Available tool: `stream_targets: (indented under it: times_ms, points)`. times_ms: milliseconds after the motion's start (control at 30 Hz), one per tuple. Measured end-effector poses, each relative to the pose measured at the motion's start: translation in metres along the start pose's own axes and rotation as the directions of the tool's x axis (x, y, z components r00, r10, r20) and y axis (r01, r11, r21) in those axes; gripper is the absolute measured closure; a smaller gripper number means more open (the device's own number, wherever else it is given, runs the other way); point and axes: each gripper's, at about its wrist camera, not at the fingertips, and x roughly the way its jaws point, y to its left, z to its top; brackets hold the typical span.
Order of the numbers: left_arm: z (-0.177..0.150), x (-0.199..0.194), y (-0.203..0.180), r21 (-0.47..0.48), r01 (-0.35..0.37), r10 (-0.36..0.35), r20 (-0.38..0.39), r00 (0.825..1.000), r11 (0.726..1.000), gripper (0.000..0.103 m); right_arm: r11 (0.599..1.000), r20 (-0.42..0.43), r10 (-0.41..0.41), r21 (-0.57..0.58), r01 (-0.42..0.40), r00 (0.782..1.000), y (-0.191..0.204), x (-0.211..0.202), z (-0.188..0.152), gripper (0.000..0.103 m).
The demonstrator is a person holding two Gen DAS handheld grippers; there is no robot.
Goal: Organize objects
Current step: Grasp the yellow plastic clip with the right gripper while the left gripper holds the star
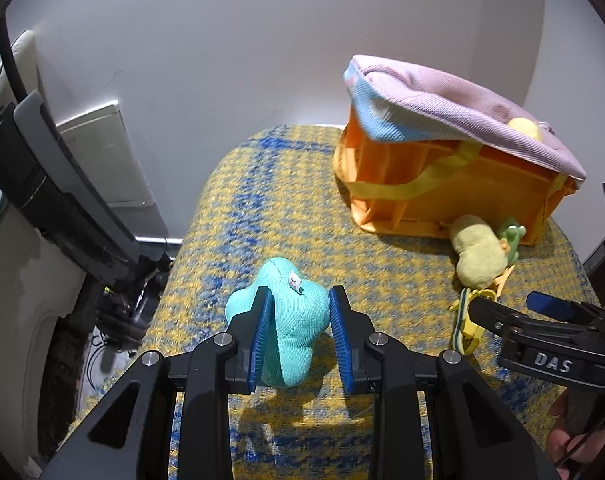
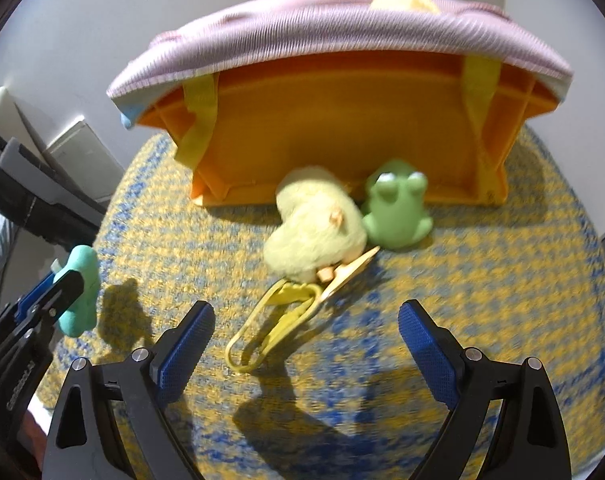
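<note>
My left gripper (image 1: 298,300) is shut on a teal plush toy (image 1: 290,320) and holds it just above the yellow-and-blue woven surface (image 1: 262,184). It also shows at the left of the right wrist view (image 2: 78,288). My right gripper (image 2: 306,316) is open and empty, above a yellow loop strap (image 2: 270,328) attached to a pale yellow fluffy plush (image 2: 314,228). A green frog toy (image 2: 396,210) sits beside the plush. Both lean against an orange bin (image 2: 342,132) draped with a pink cloth (image 2: 334,20). The right gripper also shows in the left wrist view (image 1: 502,304).
A yellow plush (image 2: 402,0) pokes out over the bin's top. A white wall (image 1: 222,40) rises behind the surface. At the left stand a dark device (image 1: 54,192) and tangled cables (image 1: 118,312) beyond the surface's rounded edge.
</note>
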Motion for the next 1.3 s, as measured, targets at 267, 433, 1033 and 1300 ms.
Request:
stream_targets:
  times_ms: [267,433,1033,1300]
  points:
    - [-0.004,0.001,0.001,0.010,0.005,-0.005,-0.006,1.000,1.000,0.074,0.995,-0.027,-0.092,0.021,0.093,0.995,0.019,0.016,0.000,0.021]
    - [-0.007,0.003,0.003,0.005,0.008,-0.008,-0.018,1.000,1.000,0.074,0.996,-0.064,-0.082,0.017,0.083,0.995,0.026,0.026,-0.006,0.039]
    - [-0.002,-0.013,-0.009,0.011,0.038,-0.038,0.002,0.999,0.999,0.074,1.000,-0.021,-0.014,-0.007,0.014,1.000,0.015,-0.007,-0.013,0.079]
    - [0.006,-0.031,-0.029,0.019,0.073,-0.074,0.026,0.997,0.997,0.074,1.000,0.051,0.006,-0.022,-0.004,0.999,0.005,-0.050,-0.012,0.079]
